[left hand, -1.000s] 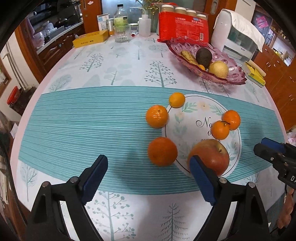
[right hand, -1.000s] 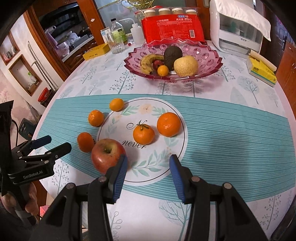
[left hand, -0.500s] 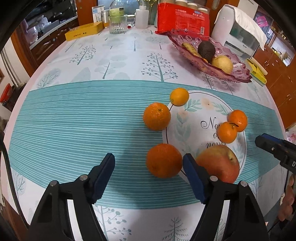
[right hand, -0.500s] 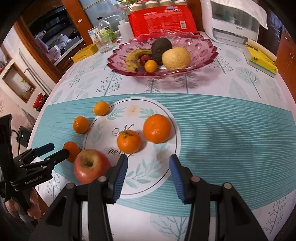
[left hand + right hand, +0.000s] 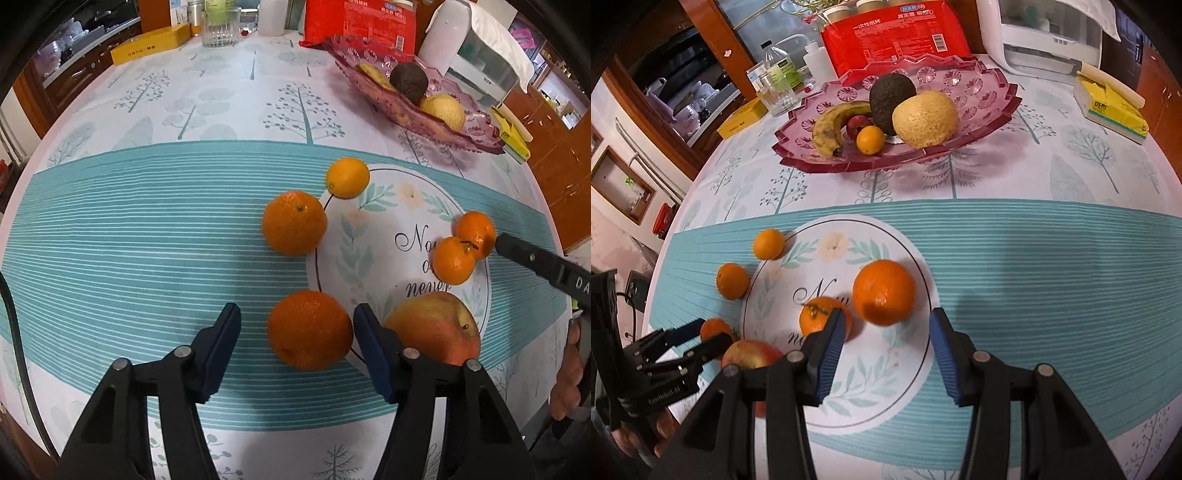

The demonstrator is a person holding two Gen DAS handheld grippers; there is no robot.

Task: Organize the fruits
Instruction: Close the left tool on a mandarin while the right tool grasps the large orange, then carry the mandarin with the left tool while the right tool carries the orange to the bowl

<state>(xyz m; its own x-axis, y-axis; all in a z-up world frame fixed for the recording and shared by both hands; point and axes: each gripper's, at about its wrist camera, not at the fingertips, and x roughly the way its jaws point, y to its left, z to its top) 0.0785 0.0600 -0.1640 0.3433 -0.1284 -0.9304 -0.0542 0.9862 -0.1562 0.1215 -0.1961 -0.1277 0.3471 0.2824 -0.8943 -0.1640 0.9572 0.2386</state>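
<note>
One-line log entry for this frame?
left claw: open, straddling orange | right claw: open, nearing large orange | bowl: unchanged

Bright, sharp, fisheye-warped edges

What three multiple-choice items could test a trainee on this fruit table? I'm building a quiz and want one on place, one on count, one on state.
1. Where does the banana lie?
A. on the teal stripe
B. in the pink glass dish
C. on the yellow box

2. How many oranges lie loose on the tablecloth, outside the dish?
A. three
B. five
C. seven

3. How is the left gripper?
A. open, fingers either side of an orange
B. shut on the apple
C. open above the dish

Answers: 1 B, the banana rests in the dish beside the avocado. 2 B, five show in the left wrist view. 3 A, gaps show between both pads and the orange.
</note>
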